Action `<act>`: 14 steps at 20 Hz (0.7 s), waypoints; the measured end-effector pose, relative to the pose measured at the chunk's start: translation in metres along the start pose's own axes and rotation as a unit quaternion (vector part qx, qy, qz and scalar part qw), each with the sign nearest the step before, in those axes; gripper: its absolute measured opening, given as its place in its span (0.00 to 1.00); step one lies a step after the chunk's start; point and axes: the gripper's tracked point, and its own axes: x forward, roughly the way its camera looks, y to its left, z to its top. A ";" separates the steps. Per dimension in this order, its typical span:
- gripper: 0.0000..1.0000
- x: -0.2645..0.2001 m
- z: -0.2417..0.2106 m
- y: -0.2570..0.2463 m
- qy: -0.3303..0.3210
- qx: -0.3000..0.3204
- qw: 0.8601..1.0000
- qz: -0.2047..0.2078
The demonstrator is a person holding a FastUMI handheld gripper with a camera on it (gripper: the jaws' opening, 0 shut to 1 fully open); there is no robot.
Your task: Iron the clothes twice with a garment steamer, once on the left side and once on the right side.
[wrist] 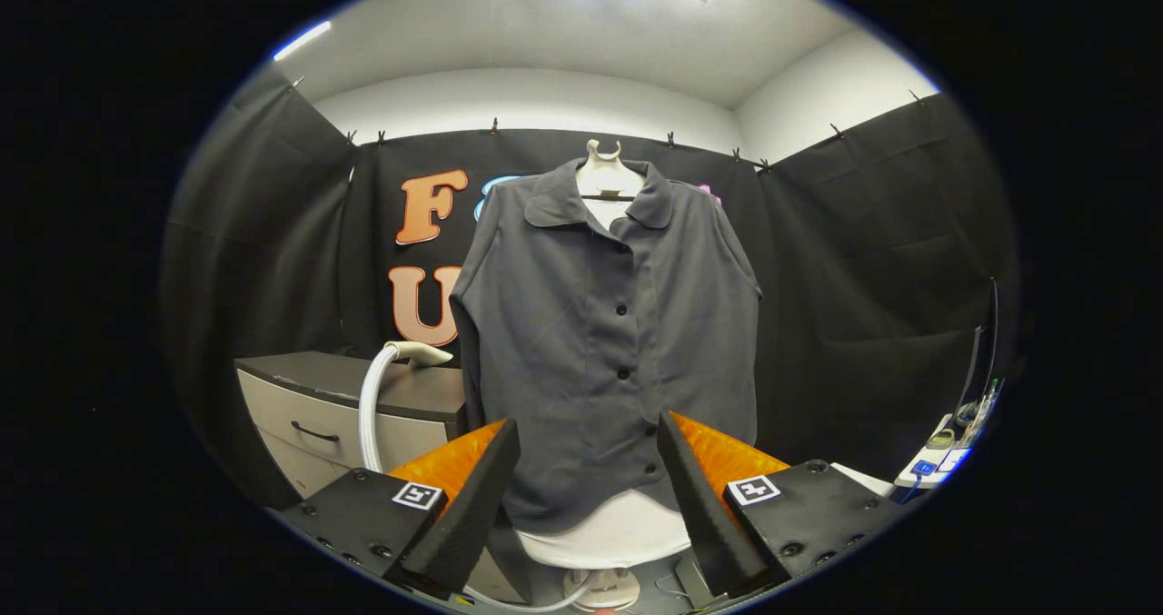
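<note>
A dark grey button-up shirt (604,324) hangs on a white mannequin torso (607,179) straight ahead of me, buttoned down the front. The white steamer head (420,353) lies on a cabinet to the left of the shirt, and its ribbed white hose (368,411) drops down the cabinet front. My gripper (589,442) is open, its two fingers spread wide with nothing between them. The shirt's lower hem and the mannequin's white base (609,533) show in the gap beyond the fingers.
A grey cabinet (363,406) with drawers and a dark top stands left of the mannequin. At the right, a small table edge (945,456) carries cables and small devices. The mannequin's stand foot (600,588) sits low between my fingers.
</note>
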 end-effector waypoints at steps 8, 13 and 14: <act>0.98 0.001 0.001 0.002 -0.002 -0.001 1.000 0.000; 0.98 0.003 0.001 0.005 0.001 -0.001 1.000 0.003; 0.98 0.003 0.001 0.006 -0.001 -0.002 1.000 0.004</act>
